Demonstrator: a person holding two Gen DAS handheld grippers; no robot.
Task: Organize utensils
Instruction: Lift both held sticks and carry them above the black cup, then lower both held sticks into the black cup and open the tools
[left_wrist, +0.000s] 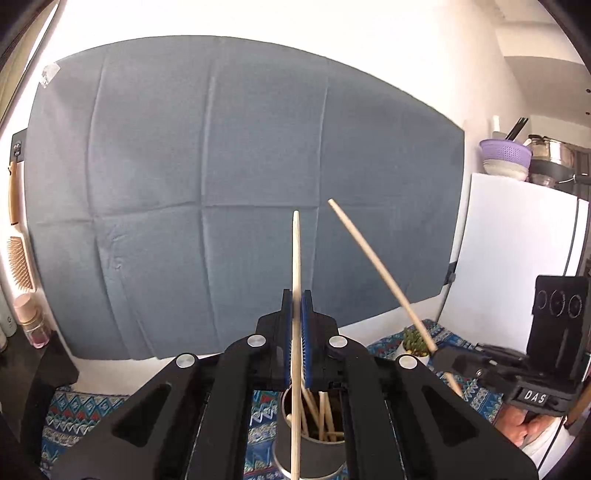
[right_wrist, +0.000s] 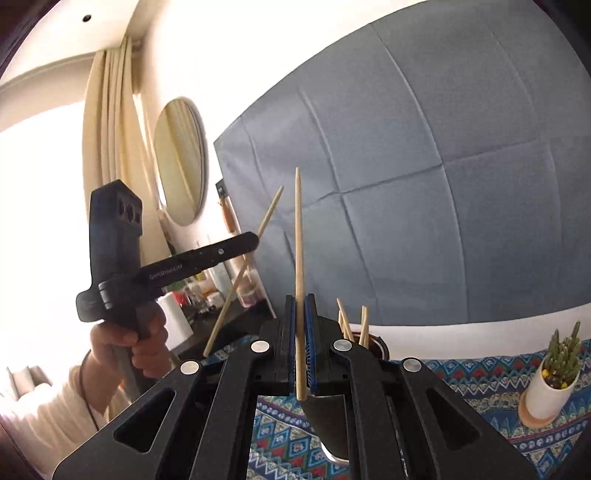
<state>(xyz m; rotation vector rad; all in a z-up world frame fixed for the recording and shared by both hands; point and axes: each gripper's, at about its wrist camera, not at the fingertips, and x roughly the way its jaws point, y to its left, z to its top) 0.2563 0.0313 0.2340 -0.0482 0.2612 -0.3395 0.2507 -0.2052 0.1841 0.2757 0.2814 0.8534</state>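
Both grippers each clenched a single wooden chopstick above the bench.

Left gripper (left_wrist: 297, 325) pinched its chopstick (left_wrist: 296, 295) nearly upright, directly over a metal cup (left_wrist: 314, 454) that already held several more chopsticks (left_wrist: 321, 417). Right gripper (right_wrist: 300, 332) gripped another chopstick (right_wrist: 298, 258) between its blue pads (right_wrist: 309, 350), pointing up, with the cup just beyond and below its fingers. A patterned cloth (right_wrist: 480, 384) covered the bench, with a potted cactus (right_wrist: 554, 369) at the right.
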